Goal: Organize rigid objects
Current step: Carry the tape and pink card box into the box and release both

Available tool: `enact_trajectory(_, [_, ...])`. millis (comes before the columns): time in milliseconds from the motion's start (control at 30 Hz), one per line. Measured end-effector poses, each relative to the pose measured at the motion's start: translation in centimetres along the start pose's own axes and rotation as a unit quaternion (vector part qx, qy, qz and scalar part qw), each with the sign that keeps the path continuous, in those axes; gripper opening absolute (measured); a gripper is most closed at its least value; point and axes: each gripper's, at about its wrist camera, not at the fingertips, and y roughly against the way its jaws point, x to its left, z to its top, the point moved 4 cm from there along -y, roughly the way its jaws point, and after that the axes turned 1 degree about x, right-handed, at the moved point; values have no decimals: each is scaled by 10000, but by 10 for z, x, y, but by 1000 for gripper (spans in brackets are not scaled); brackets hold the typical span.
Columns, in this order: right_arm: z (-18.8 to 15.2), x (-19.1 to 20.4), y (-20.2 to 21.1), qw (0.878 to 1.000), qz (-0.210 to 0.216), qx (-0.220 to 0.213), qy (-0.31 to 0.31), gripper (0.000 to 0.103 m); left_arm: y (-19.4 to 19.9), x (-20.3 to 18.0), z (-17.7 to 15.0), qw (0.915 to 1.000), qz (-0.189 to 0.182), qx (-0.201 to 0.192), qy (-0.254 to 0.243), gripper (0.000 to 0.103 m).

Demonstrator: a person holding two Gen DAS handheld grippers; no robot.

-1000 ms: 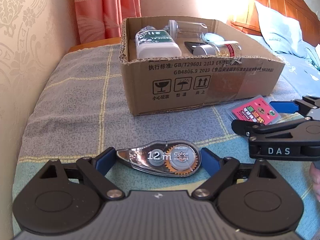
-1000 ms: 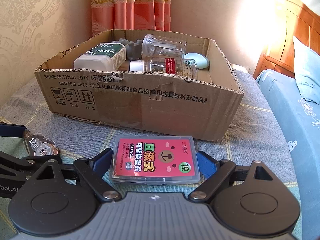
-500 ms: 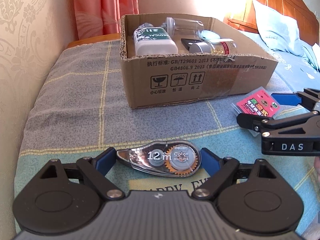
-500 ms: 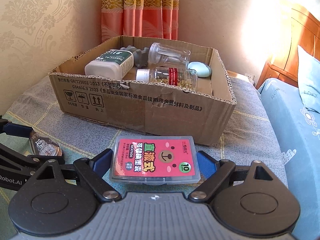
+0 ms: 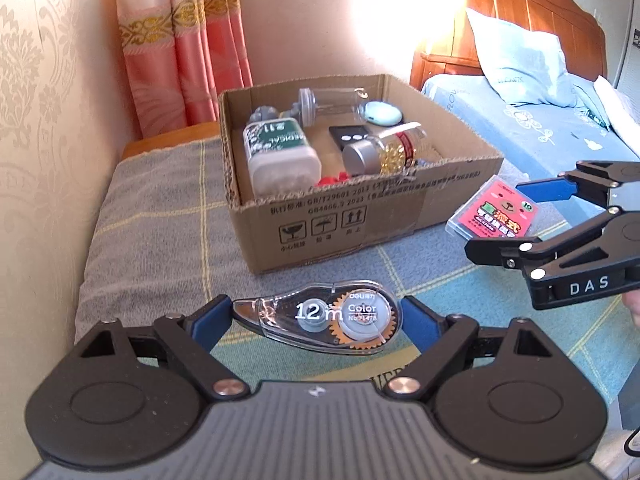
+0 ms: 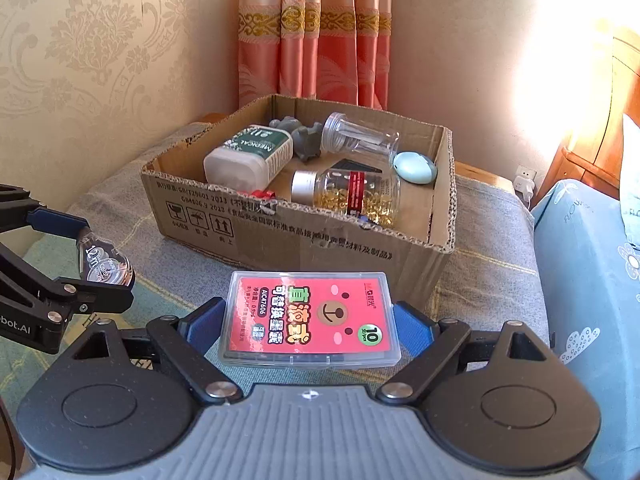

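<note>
Above the checked blanket [image 5: 160, 216] that covers the bedside surface, the left gripper [image 5: 316, 322] clamps a clear correction tape dispenser [image 5: 320, 322] lengthwise between its blue pads, the tip at the left pad and the rounded end with its orange gear at the right pad; the jaws stand wide but press on both ends, and the dispenser hangs clear of the blanket. The right gripper [image 6: 310, 322] grips a flat clear case of ink refills [image 6: 310, 318] with a red bear label, its short edges against the two blue pads, held roughly level and off the blanket. Both grippers hover in front of the near wall of an open cardboard box [image 6: 304, 244], the left one to the left of the right. Inside the box lie a white bottle with a green label [image 6: 248, 158] on its side, a grey figurine [image 6: 300, 136], an empty clear jar [image 6: 360, 138], a pale blue oval object [image 6: 414, 168], a black flat item [image 5: 352, 136] and a clear bottle of golden capsules with a silver cap [image 6: 352, 198]. A pink curtain [image 6: 316, 36] hangs behind the box, and a bed with a blue sheet [image 5: 532, 128] and wooden headboard [image 5: 532, 12] stands to the right.
</note>
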Motion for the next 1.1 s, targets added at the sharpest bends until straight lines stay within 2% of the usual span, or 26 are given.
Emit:
enact_trajectory(133, [27, -14, 14, 9996, 26, -273, -3, 92, 9, -5, 27, 9995, -169, -213, -162, 89])
enact_trajectory(233, [52, -26, 8, 9991, -5, -421, 1, 92, 10, -11, 55, 9980, -171, -439, -431, 89])
enact_trajectory(367, [83, -46, -16, 9994, 113, -289, -124, 92, -7, -19, 96, 9955, -102, -570, -755, 89])
enact_trajectory(500, [108, -63, -47, 9997, 58, -70, -217, 92, -26, -23, 124, 9946, -113, -548, -877, 89])
enact_trajectory(667, [121, -78, -91, 9989, 5, 291, -372, 92, -52, -24, 139, 9934, 35, -411, -1069, 89])
enact_trajectory(767, [124, -85, -105, 9981, -88, 350, -504, 92, -70, -24, 142, 9927, 101, -237, -1176, 89])
enact_trajectory(833, [125, -89, -107, 9975, 9, 384, -598, 102, -78, -26, 142, 9919, 97, -176, -1253, 89])
enact_trajectory(867, [125, -91, -105, 9973, 52, 312, -667, 103, -82, -28, 142, 9918, 86, -155, -1268, 89])
enact_trajectory(1100, [127, -102, -89, 9973, -74, 205, -706, 103, -106, -32, 147, 9919, 53, -37, -1269, 89])
